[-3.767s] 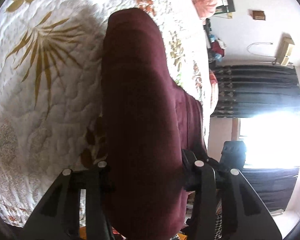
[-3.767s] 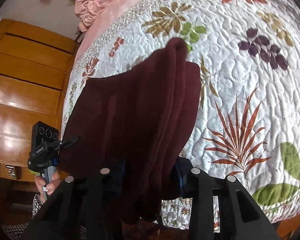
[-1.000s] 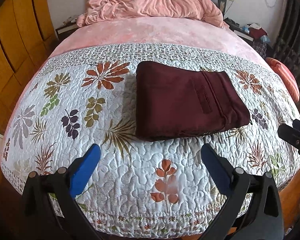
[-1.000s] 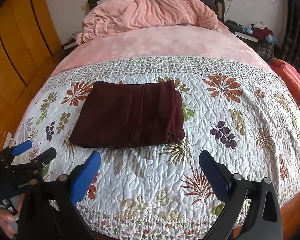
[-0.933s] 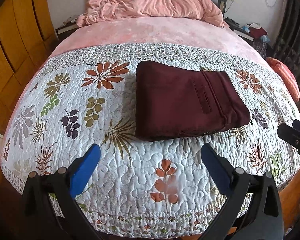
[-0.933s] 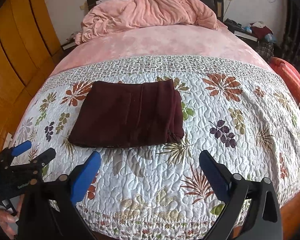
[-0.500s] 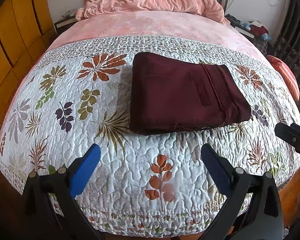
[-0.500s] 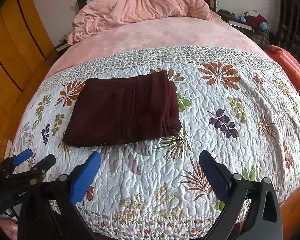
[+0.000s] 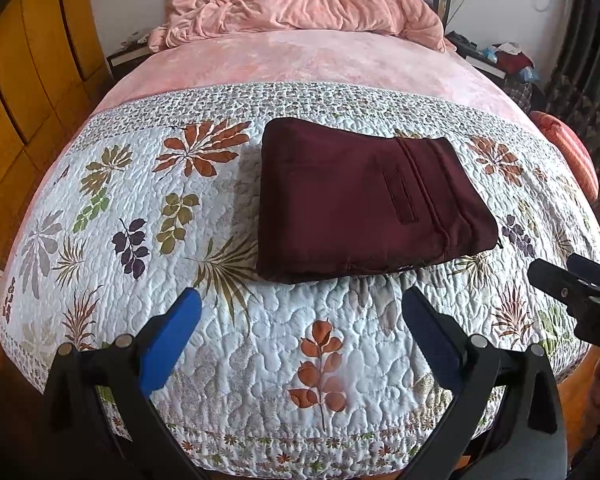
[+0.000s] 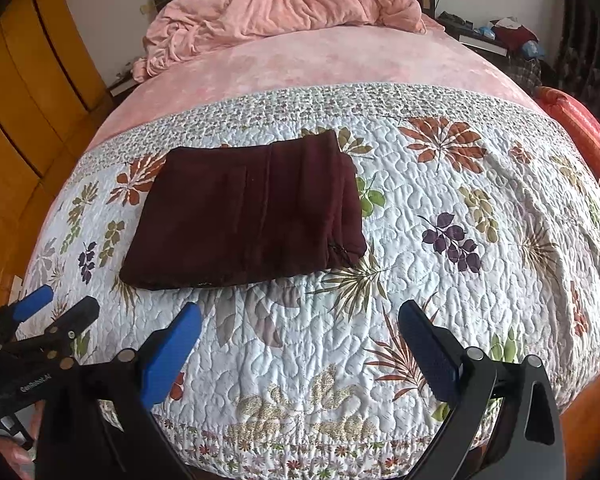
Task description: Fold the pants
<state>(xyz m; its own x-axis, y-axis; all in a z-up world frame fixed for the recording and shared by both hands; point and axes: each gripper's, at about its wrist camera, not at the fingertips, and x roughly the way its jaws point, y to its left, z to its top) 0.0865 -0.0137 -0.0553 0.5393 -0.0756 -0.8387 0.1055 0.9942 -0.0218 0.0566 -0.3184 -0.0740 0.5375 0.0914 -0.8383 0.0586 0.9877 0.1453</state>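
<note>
The maroon pants (image 9: 364,204) lie folded into a flat rectangle on the white floral quilt (image 9: 204,340); they also show in the right wrist view (image 10: 244,212). My left gripper (image 9: 300,304) is open and empty, held back over the quilt's near edge, apart from the pants. My right gripper (image 10: 300,312) is open and empty too, to the right of the pants and nearer than them. The left gripper also shows at the lower left of the right wrist view (image 10: 56,304), and the right gripper's tip at the right edge of the left wrist view (image 9: 568,276).
A crumpled pink blanket (image 9: 300,4) lies at the headboard on a pink sheet (image 9: 300,60). A wooden wardrobe (image 9: 24,60) stands on the left. An orange bolster (image 10: 580,136) and a cluttered nightstand (image 9: 500,60) are on the right.
Both grippers held the pants 3.8 s ago; now both are open and the pants lie folded on the quilt. Over the last second both cameras shifted only slightly.
</note>
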